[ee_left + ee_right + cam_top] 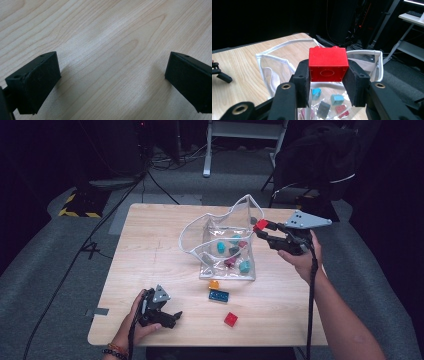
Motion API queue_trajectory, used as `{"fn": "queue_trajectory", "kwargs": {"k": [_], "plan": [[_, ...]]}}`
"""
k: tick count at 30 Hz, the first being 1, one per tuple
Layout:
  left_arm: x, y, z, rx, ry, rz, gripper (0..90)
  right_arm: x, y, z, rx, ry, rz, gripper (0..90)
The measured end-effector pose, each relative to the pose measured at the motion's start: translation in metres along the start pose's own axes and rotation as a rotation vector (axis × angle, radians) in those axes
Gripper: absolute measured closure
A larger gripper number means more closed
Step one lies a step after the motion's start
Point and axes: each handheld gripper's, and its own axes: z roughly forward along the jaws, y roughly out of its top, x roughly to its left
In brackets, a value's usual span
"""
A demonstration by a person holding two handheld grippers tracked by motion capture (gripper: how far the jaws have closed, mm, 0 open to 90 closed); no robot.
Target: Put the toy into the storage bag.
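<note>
One red brick (pixel 328 64) clamped between the pads of the right tongs (pixel 263 231), held in the air just at the rim of the clear bag (pixel 220 227), so probably the dropping-in step. Next: move a little further over the opening, then release to join the bricks inside. Left tongs (pixel 172 317) wide open and empty, low over the bench (pixel 150 255), with three loose bricks (pixel 220 295) left to collect.

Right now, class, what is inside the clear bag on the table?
Inside the clear bag lie several small bricks: teal ones, a grey one and dark red ones. The creased plastic blurs them, so an exact count cannot be made.
</note>
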Motion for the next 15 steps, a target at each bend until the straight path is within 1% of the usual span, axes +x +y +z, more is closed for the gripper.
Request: {"fn": "queue_trajectory", "kwargs": {"k": [3, 15], "plan": [[0.000, 0.000, 0.000, 0.000, 0.000, 0.000, 0.2, 0.002, 0.004, 0.005, 0.002, 0.002, -0.007, 59.1], [0.000, 0.000, 0.000, 0.000, 0.000, 0.000, 0.2, 0.004, 0.011, 0.032, 0.039, 0.003, 0.008, 59.0]]}}
